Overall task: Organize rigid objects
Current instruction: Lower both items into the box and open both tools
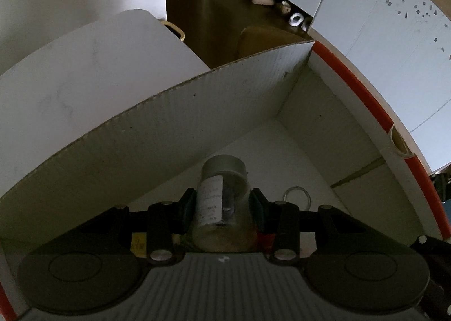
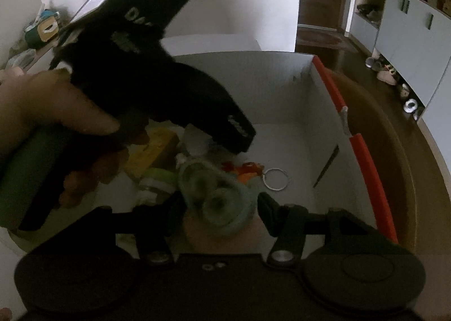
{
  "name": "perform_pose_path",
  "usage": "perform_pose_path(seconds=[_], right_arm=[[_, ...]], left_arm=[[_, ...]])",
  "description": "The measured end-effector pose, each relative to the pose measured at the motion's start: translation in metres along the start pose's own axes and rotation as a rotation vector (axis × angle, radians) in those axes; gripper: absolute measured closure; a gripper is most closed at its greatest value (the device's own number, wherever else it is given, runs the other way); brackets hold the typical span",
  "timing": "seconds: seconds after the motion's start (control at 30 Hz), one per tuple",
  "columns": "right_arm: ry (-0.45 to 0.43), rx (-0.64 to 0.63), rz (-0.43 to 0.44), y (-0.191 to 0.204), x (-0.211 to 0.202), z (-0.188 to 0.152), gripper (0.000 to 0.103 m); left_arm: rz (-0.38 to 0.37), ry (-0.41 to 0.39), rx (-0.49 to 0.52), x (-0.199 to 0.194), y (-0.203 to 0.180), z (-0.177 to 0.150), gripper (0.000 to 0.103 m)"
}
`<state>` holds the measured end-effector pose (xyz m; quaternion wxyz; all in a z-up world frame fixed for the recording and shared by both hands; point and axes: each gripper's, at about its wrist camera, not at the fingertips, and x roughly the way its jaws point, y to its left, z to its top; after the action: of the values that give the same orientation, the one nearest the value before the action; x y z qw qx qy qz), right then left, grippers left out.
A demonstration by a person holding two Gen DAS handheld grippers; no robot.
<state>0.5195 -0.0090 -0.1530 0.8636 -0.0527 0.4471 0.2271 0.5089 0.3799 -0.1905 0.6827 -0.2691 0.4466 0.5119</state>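
Left wrist view showed the left gripper (image 1: 222, 205) clamped on a labelled glass jar (image 1: 222, 194) inside the white cardboard box (image 1: 197, 107), a wire ring (image 1: 297, 197) at three o'clock. Right wrist view showed the right gripper (image 2: 220, 208) parted around a clear plastic container (image 2: 217, 197), pads not pressing.

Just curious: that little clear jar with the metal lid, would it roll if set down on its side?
Probably: the jar looks round and smooth, so it could roll. Its clear body looks hard and perhaps breakable. The left gripper pinches it firmly.

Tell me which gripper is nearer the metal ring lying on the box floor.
Left, as far as I can judge. The left gripper, holding a small jar, sits just beside the metal ring. The right gripper hangs back from it.
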Motion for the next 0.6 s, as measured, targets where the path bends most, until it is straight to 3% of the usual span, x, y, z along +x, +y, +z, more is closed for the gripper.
perform_pose_path(seconds=[0.17,0.27,0.6], right_arm=[[-0.01,0.02,0.0,-0.004,-0.006,0.0,0.04],[-0.018,0.033,0.004,-0.006,-0.01,0.0,0.039],[-0.068,0.025,0.011,0.002,-0.036,0.004,0.035]], left_arm=[[-0.007,-0.019,-0.021,-0.009,0.001,-0.003,0.059],[-0.002,-0.04,-0.015,-0.019,0.004,-0.009,0.052],[-0.01,-0.126,-0.024,-0.06,0.009,-0.026,0.051]])
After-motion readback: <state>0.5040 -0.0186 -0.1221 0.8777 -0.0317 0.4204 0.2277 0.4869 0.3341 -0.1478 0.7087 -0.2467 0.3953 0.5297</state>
